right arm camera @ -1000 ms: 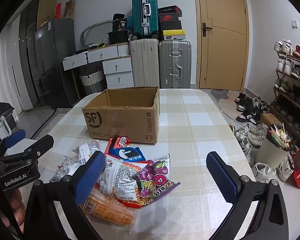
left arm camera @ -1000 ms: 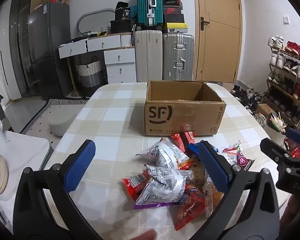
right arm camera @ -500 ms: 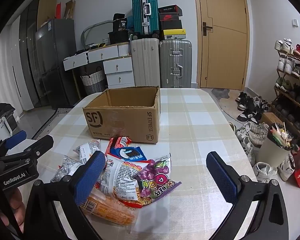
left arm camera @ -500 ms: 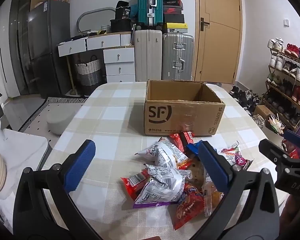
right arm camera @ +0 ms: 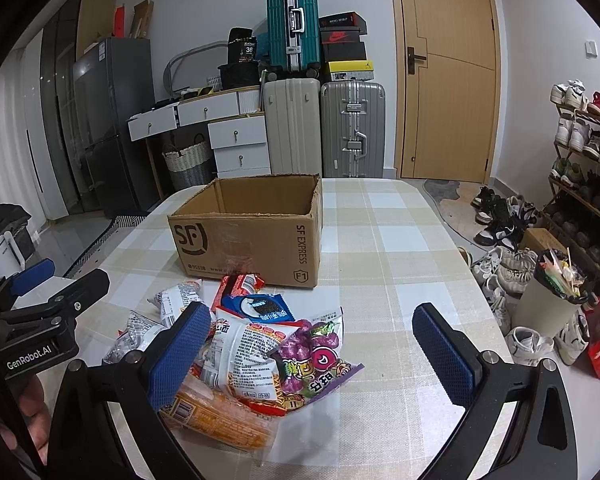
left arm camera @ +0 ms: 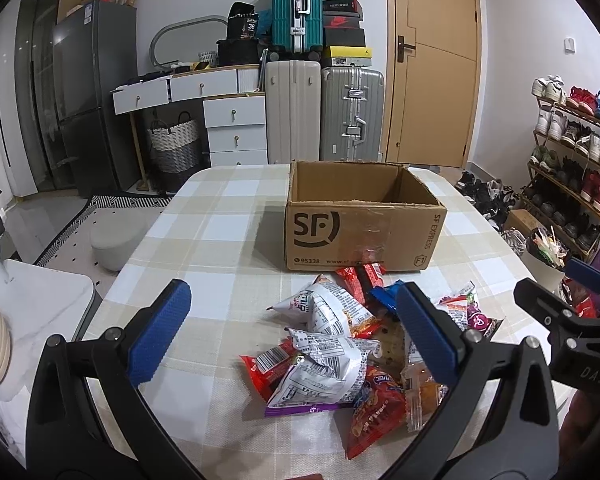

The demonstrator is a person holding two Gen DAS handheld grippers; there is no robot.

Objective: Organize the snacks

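Left wrist view: snack pile (left arm camera: 352, 344) lies under gaping left tongs (left arm camera: 292, 324); right tongs (right arm camera: 312, 344) gape too.

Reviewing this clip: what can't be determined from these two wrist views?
- Floor of the cardboard box: hidden by its front wall in both views, so whether any snack is inside is unknown.
- Lower packets in the snack pile: covered by upper packets and by tong fingers.
- Person's hand: cut off by the frame edge in the right wrist view.
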